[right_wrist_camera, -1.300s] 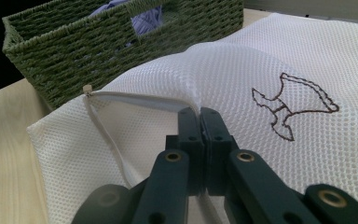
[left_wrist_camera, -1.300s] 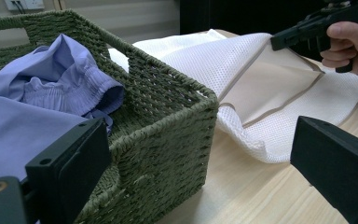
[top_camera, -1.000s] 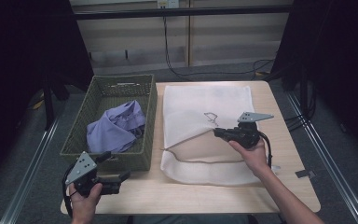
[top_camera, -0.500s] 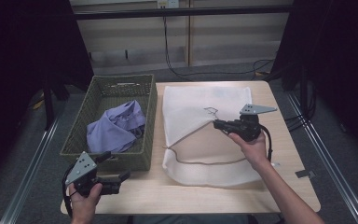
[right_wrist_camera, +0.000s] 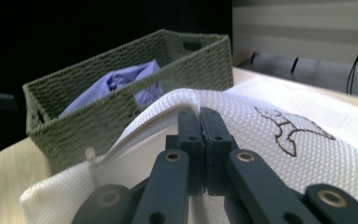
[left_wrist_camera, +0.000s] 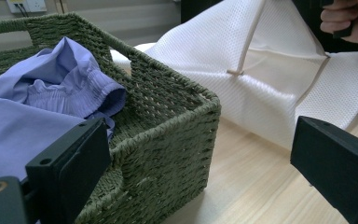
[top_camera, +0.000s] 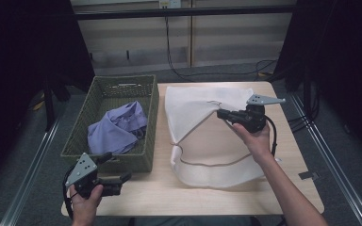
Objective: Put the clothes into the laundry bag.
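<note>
Our right gripper (top_camera: 221,113), right of centre in the high view, has its jaws pinched tight on the upper layer of the white mesh bag (top_camera: 202,141), lifting that edge into a tent while the rest lies flat mid-table. Our left gripper (top_camera: 120,178), at the lower left, stands wide open and holds nothing, its jaws just off the basket (top_camera: 122,160). The bag is a fine waffle-like mesh with a beige trim, and the rectangular green woven basket beside it holds a crumpled lilac cloth (top_camera: 115,129).

Basket (top_camera: 148,101) wall flanks bag (top_camera: 202,155); near table (top_camera: 188,200) bare
</note>
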